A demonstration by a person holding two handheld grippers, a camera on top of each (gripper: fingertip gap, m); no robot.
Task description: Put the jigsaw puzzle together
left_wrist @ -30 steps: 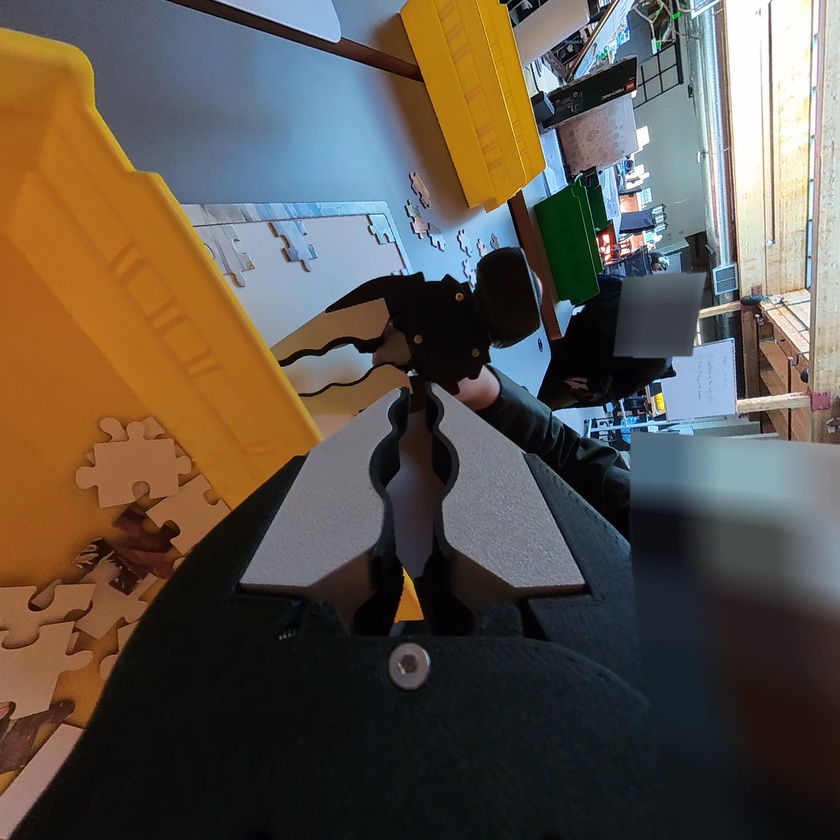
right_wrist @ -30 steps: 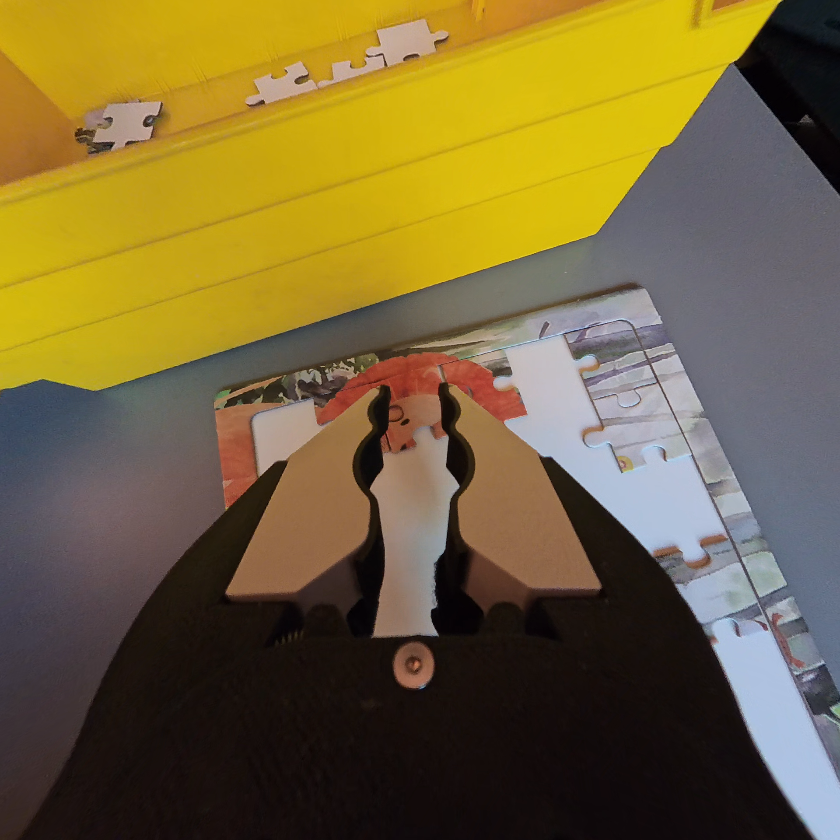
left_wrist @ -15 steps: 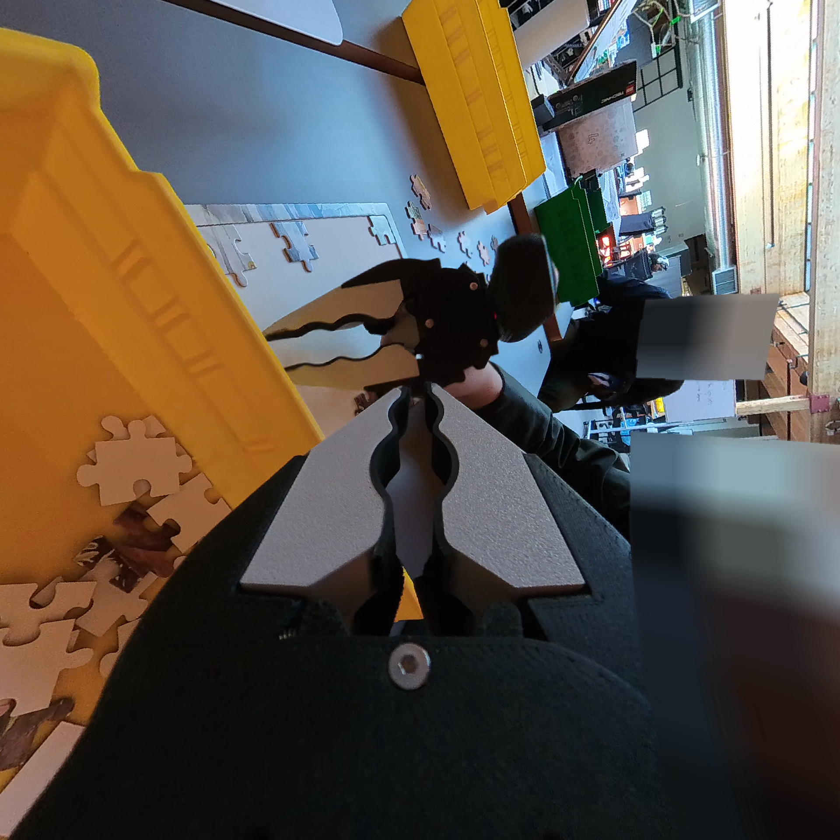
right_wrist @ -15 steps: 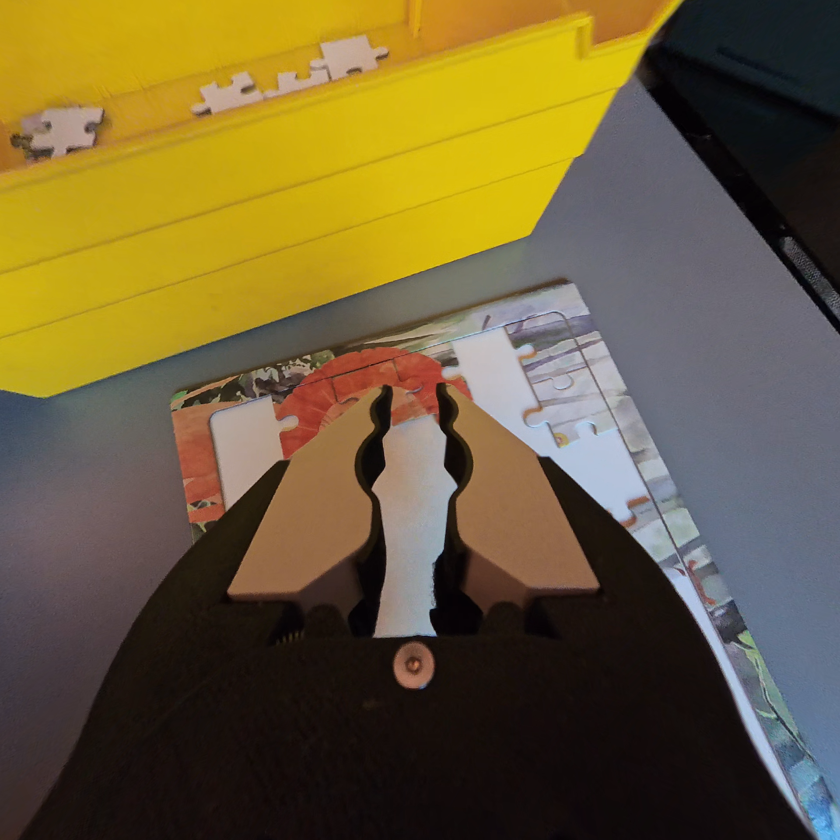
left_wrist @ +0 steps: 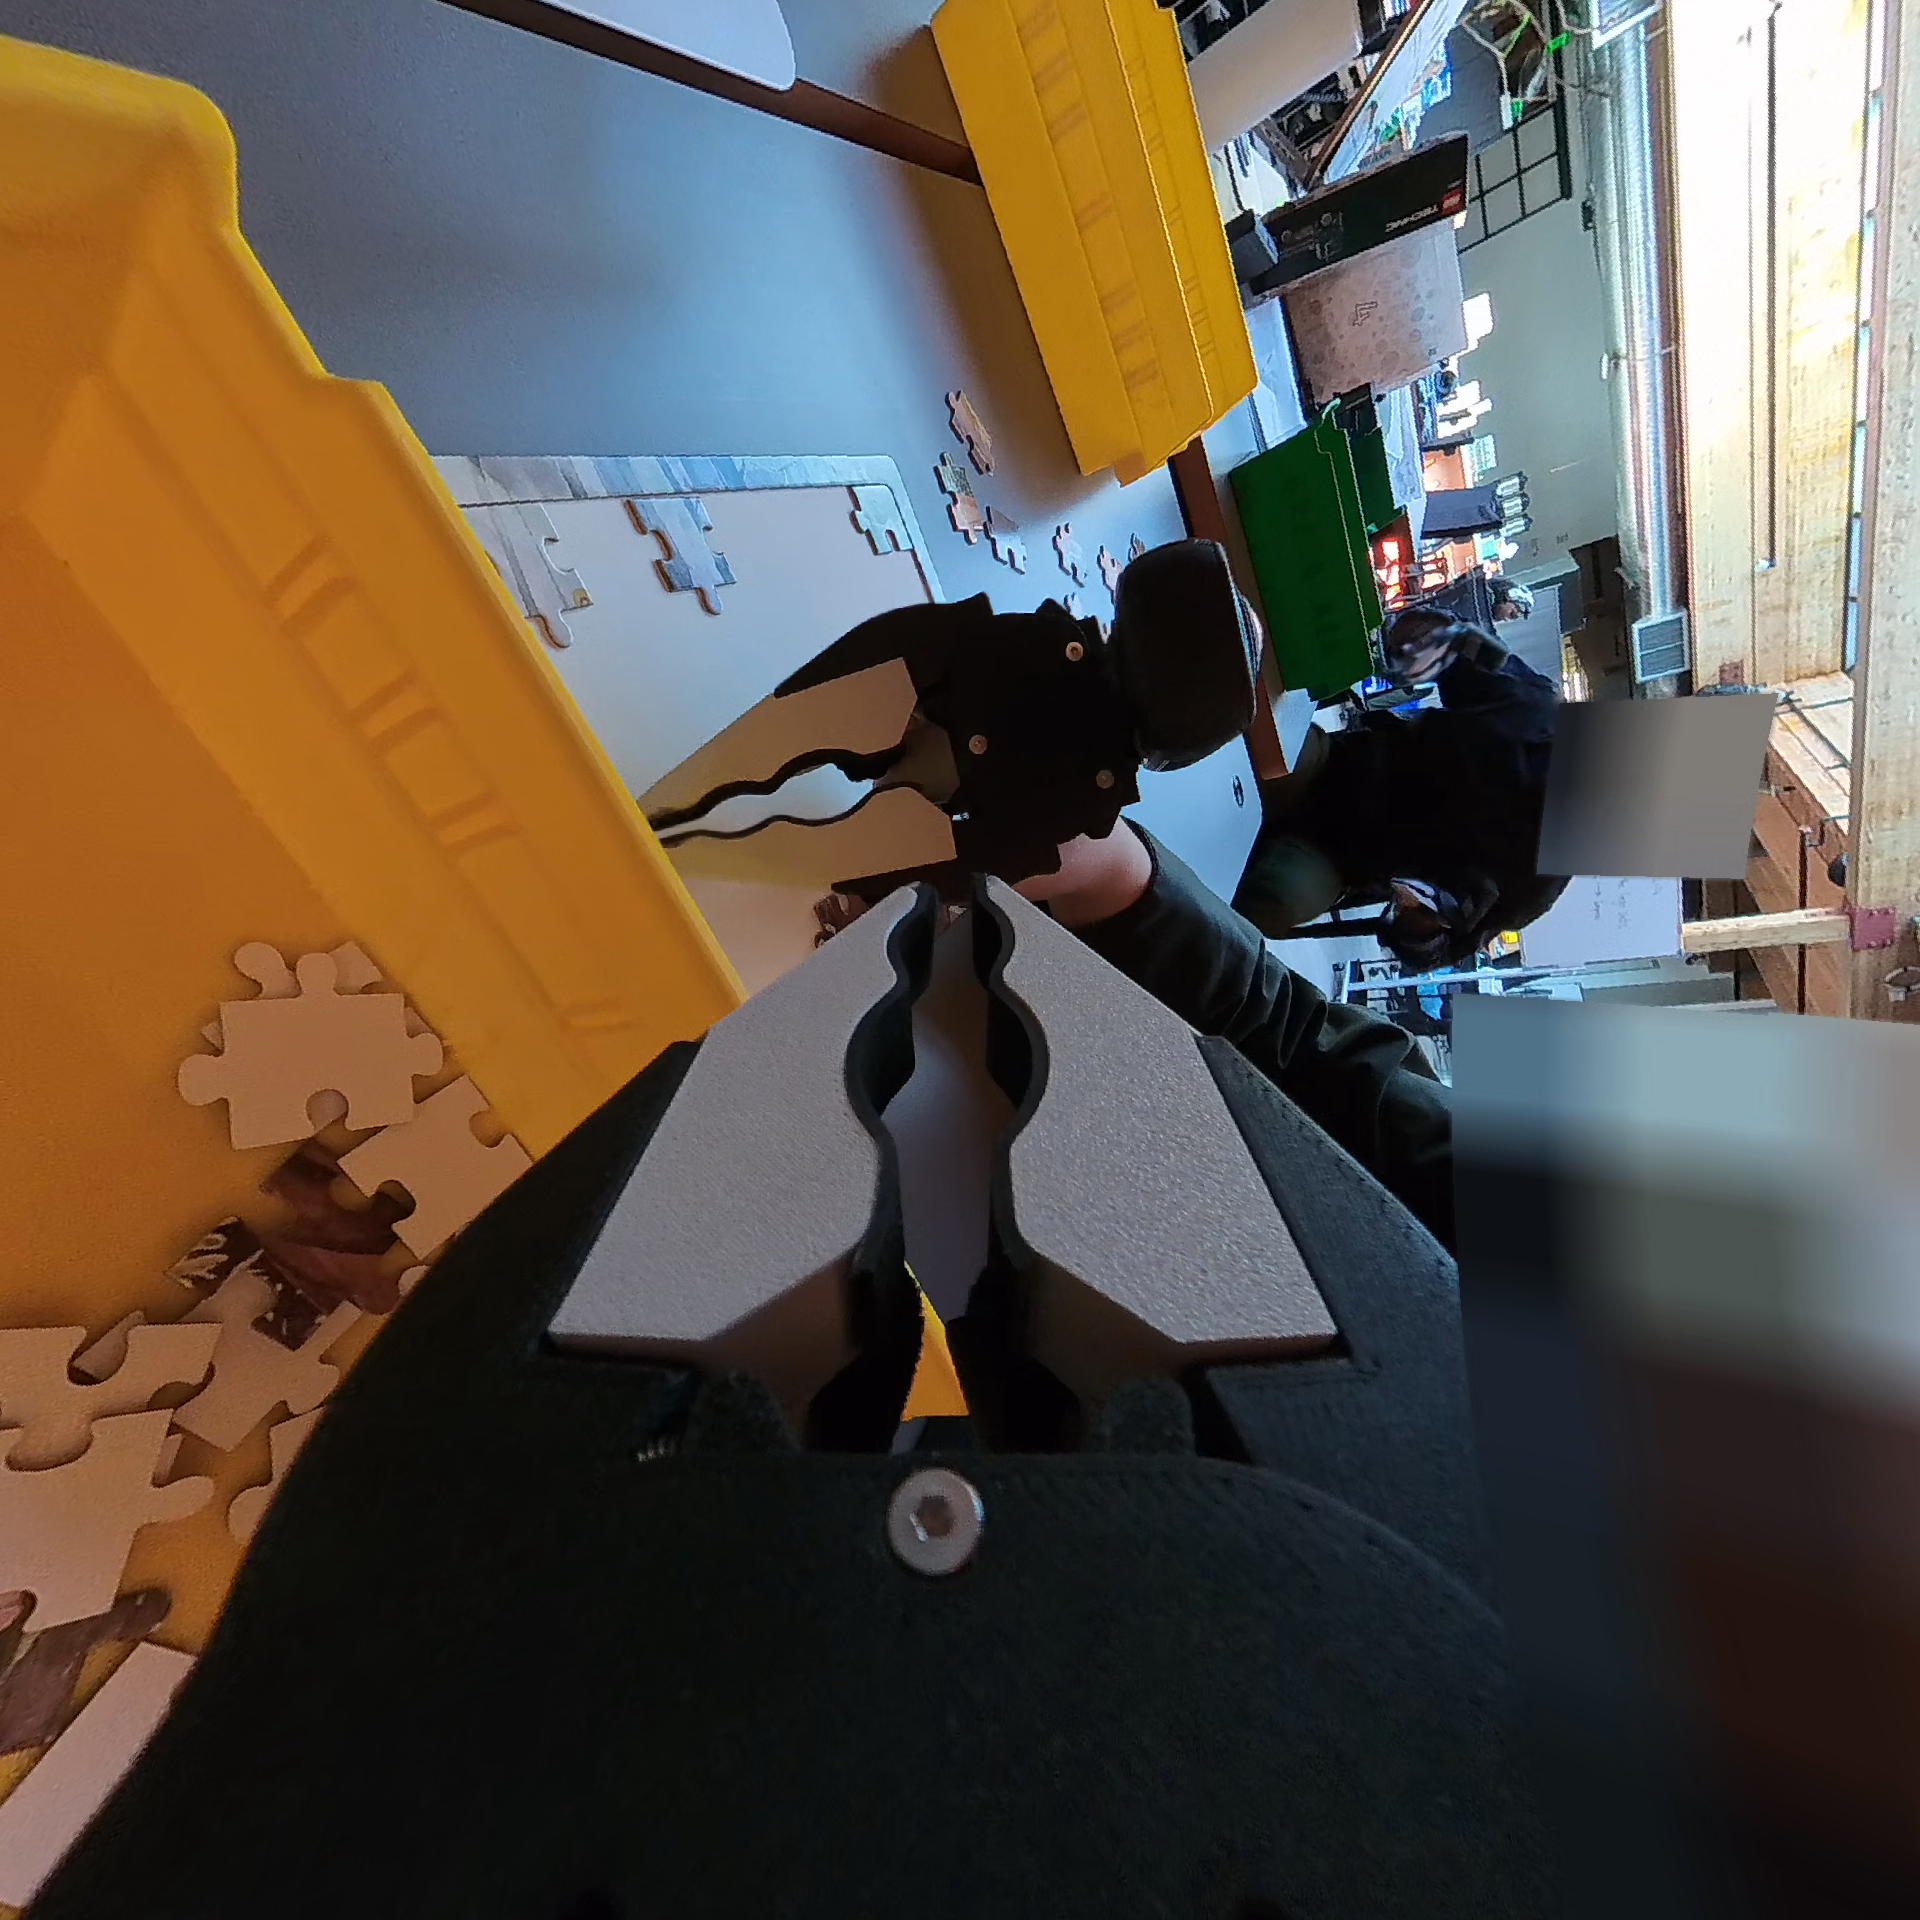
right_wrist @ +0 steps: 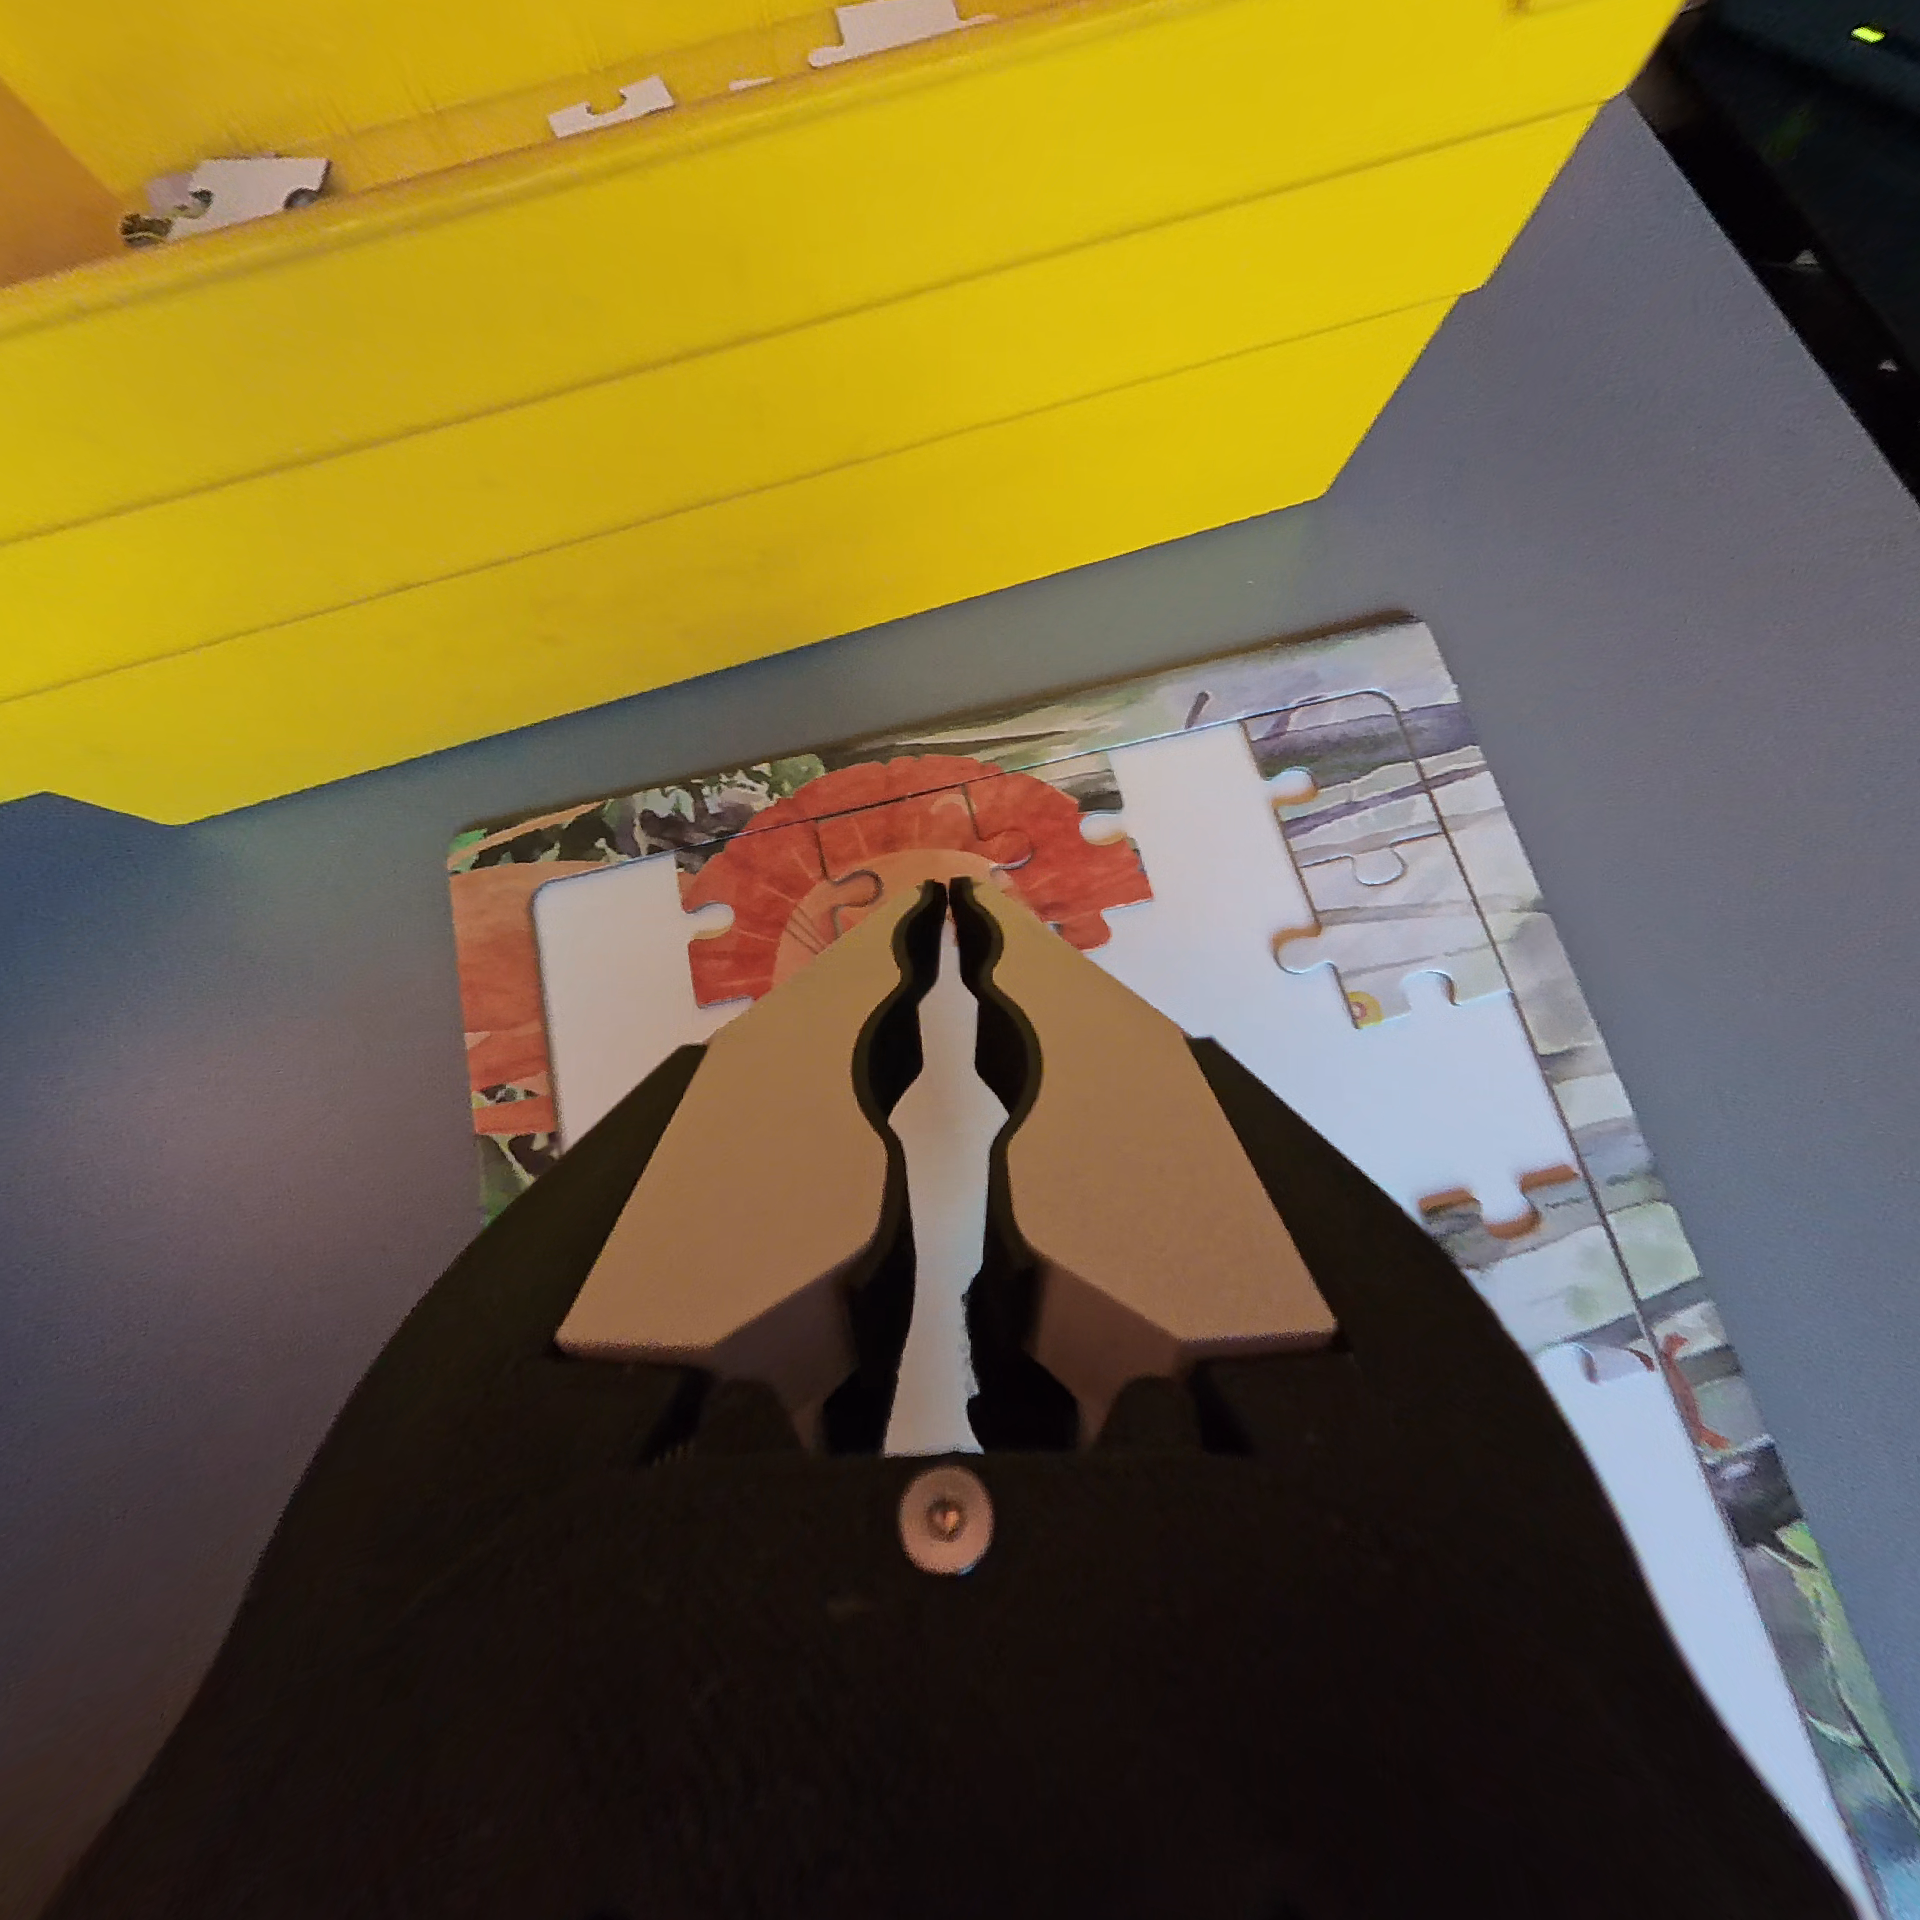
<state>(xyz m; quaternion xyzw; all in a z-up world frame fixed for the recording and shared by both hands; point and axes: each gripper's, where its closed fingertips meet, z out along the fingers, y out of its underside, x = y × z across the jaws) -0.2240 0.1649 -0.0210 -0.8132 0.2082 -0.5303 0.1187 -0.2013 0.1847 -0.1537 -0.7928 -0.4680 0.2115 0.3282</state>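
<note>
My right tongs [right_wrist: 948, 885] hung low over the puzzle board [right_wrist: 1226, 1049], tips drawn almost together with only a sliver of gap, right at the orange arch section [right_wrist: 914, 862]; whether they pinched the edge of a piece there I could not tell. My left tongs [left_wrist: 948, 896] were nearly clenched too, with nothing visible between them, held beside the yellow bin [left_wrist: 343, 748] where the loose pieces [left_wrist: 312, 1060] lay, many face down. The board lay flat on the grey worktop [right_wrist: 1621, 520], just beside the bin, with its white middle mostly unfilled. To do this step well, I judged I should press straight down on the tab, keep the tips off neighbouring seams so that nothing lifted, and steady the board if it slid.
</note>
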